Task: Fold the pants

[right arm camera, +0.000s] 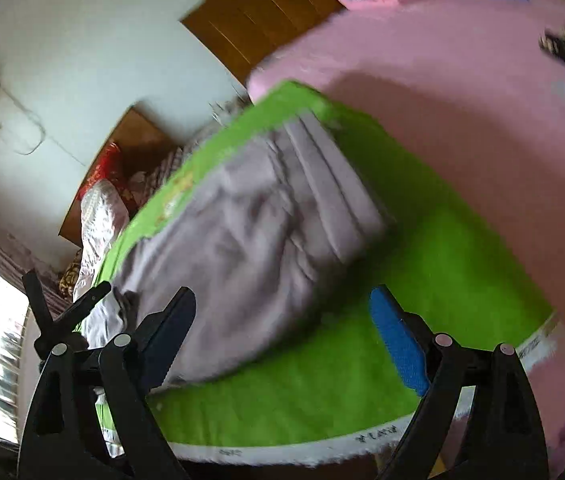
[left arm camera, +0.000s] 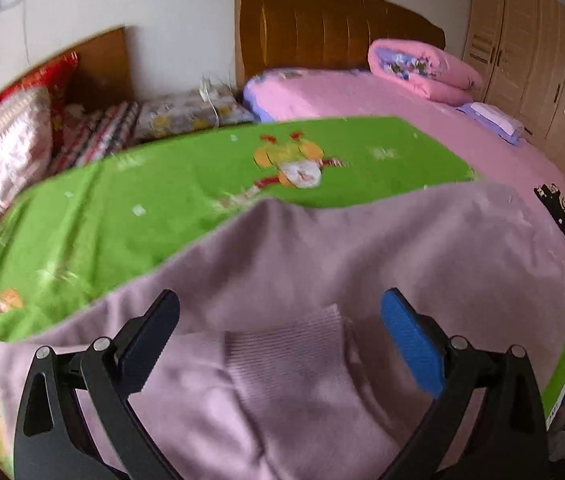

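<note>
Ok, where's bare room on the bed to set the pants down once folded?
Bare green mat lies right of the pants, up to the pink sheet. More green lies beyond the pants toward the headboard. Pillows crowd the left.

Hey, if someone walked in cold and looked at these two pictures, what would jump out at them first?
The bright green blanket spread over the pink bed grabs the eye first. On it lie the mauve pants, partly folded, their ribbed cuff between the open left gripper's jaws. The right gripper hangs open beside the pants, holding nothing.
</note>
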The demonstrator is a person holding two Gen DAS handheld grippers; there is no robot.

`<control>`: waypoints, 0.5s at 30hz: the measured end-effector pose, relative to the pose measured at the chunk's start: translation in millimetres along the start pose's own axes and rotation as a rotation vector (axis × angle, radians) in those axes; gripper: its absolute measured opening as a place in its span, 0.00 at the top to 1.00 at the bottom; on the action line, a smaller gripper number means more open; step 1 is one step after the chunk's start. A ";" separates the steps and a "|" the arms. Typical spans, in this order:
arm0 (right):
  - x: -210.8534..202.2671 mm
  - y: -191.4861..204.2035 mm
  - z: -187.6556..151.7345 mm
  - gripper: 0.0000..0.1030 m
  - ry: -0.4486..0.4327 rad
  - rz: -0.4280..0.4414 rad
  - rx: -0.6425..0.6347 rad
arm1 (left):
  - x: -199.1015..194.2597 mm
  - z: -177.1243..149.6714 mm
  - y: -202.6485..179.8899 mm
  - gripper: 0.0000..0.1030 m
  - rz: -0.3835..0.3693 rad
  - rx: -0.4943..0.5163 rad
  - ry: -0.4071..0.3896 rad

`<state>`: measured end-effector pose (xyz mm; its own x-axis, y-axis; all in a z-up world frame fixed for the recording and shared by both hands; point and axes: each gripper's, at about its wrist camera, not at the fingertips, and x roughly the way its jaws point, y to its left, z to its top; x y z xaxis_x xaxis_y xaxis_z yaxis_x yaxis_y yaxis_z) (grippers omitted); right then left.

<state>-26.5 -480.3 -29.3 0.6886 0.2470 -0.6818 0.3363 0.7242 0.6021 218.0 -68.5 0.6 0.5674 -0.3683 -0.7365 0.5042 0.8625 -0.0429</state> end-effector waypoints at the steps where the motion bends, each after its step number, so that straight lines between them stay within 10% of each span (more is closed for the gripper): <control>1: 8.7 -2.6 -1.1 0.16 0.021 -0.005 0.012 | 8.5 -3.8 2.1 0.02 0.005 -0.012 0.020; 15: 68.9 2.0 40.8 0.12 -0.003 0.138 0.112 | 28.1 -10.5 22.0 0.02 -0.041 -0.088 0.094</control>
<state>47.8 -488.1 -58.1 0.7346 0.3371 -0.5888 0.3079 0.6076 0.7321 238.1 -56.3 -28.1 0.4820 -0.3733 -0.7927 0.4644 0.8760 -0.1302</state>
